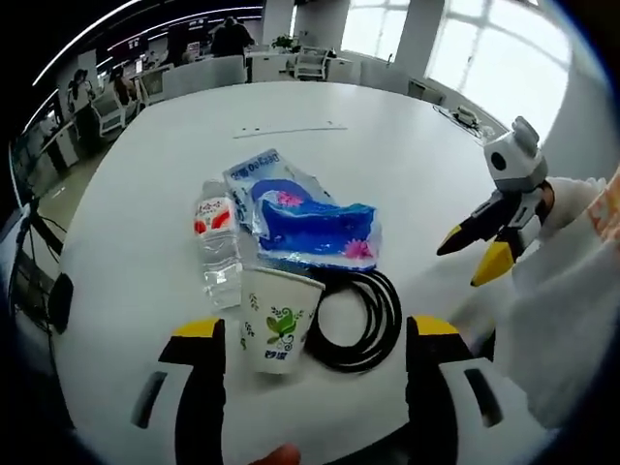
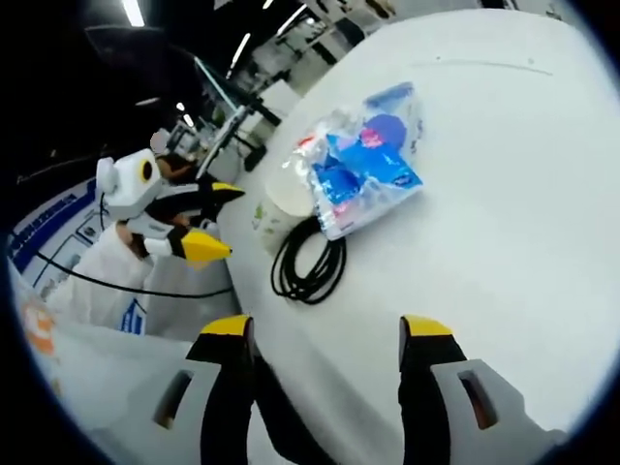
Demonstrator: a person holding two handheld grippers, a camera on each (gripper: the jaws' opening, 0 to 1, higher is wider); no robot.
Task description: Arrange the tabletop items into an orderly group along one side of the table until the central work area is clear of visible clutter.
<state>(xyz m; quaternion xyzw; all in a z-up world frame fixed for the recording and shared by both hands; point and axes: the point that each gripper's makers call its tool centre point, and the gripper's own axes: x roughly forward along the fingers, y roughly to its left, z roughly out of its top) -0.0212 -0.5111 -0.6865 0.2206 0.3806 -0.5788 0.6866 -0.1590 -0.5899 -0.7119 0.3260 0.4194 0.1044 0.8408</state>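
Your left gripper (image 1: 315, 339), jaws spread and empty, faces the paper cup (image 1: 279, 329) standing upright just ahead near the table's (image 1: 145, 252) near edge, closer than your open right gripper (image 2: 325, 334).

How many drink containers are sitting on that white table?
2. A paper cup stands nearest the left gripper, beside the coiled black cable. A clear water bottle lies just behind it, alongside the blue tissue pack. Others may be hidden.
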